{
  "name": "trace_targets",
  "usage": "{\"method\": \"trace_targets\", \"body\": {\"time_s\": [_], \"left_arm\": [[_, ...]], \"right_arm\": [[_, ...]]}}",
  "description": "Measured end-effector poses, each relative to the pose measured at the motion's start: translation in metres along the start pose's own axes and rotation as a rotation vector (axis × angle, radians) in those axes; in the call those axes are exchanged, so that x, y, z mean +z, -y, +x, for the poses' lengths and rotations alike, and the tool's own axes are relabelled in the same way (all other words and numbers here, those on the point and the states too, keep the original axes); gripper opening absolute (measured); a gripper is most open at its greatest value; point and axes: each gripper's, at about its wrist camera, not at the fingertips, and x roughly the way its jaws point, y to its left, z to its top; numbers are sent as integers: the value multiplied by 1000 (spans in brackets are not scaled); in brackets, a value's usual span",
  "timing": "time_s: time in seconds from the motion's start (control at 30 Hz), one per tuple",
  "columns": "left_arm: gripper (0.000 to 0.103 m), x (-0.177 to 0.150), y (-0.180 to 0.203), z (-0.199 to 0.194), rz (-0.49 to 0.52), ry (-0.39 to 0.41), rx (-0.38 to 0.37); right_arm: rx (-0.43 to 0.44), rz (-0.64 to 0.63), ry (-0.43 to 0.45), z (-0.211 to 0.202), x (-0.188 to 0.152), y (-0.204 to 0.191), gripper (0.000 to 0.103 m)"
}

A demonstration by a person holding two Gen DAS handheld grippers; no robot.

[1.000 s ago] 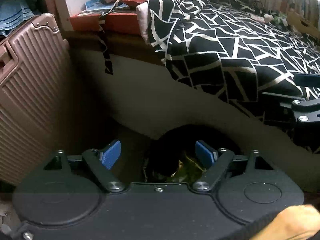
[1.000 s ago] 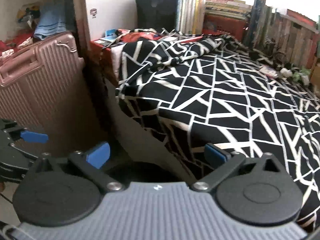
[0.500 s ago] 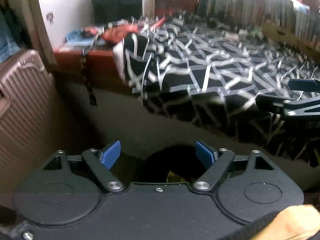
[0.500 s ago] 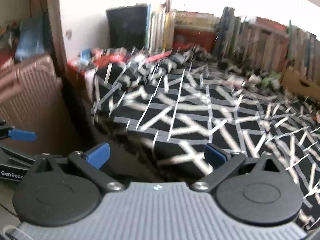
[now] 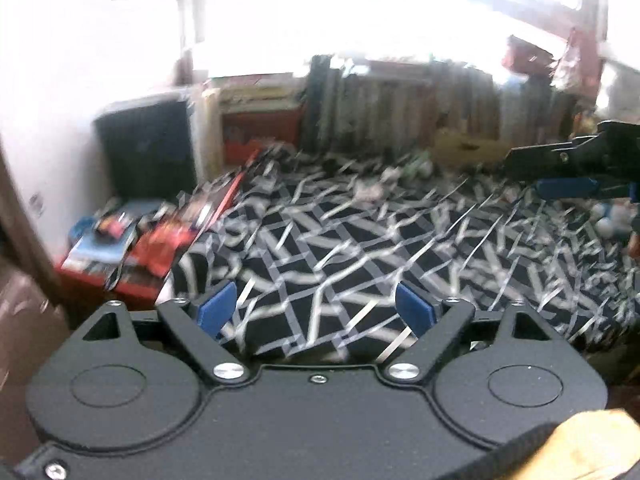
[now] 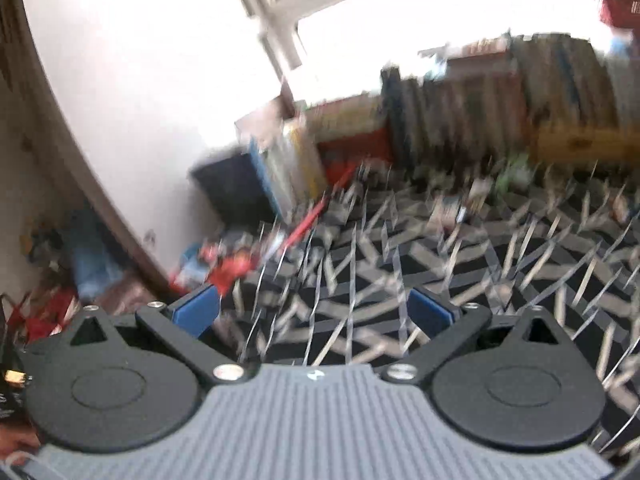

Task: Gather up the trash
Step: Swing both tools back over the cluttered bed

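Left hand-held gripper (image 5: 316, 310): jaws opening, nothing seen between them. Right hand-held gripper (image 6: 314, 312): jaws spread wide, nothing held. Both are aimed over the bed (image 5: 400, 240) with its black-and-white cover. Trash: small pale scraps (image 5: 370, 192) are made out near the far edge, blurred. Light, crushable handling is expected; each is best pinched across its bulk.

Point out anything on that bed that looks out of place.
Small loose items lie scattered on the black-and-white bedspread near the row of books; they look like litter, but motion blur hides what they are. Nothing else stands out.
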Motion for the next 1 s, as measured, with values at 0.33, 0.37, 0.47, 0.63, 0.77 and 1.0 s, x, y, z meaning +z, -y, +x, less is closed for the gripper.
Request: {"method": "trace_targets", "body": {"time_s": [0.33,0.37,0.47,0.63,0.77,1.0], "left_arm": [[90,128,45,1,142,201,-14],[90,139,49,5,143,223,-22],[90,169,61,28,142,255,-22],[90,202,84,82,135,261,-24],[91,213,100,143,129,207,-1],[92,190,117,260,78,-18,10]], "right_arm": [[12,27,200,-52,123,52,103],[5,20,226,-52,132,58,103],[-42,11,270,-49,153,77,103],[-155,-34,289,-23,165,113,103],[-323,-40,269,5,168,152,103],[-529,-86,161,65,137,213,103]]}}
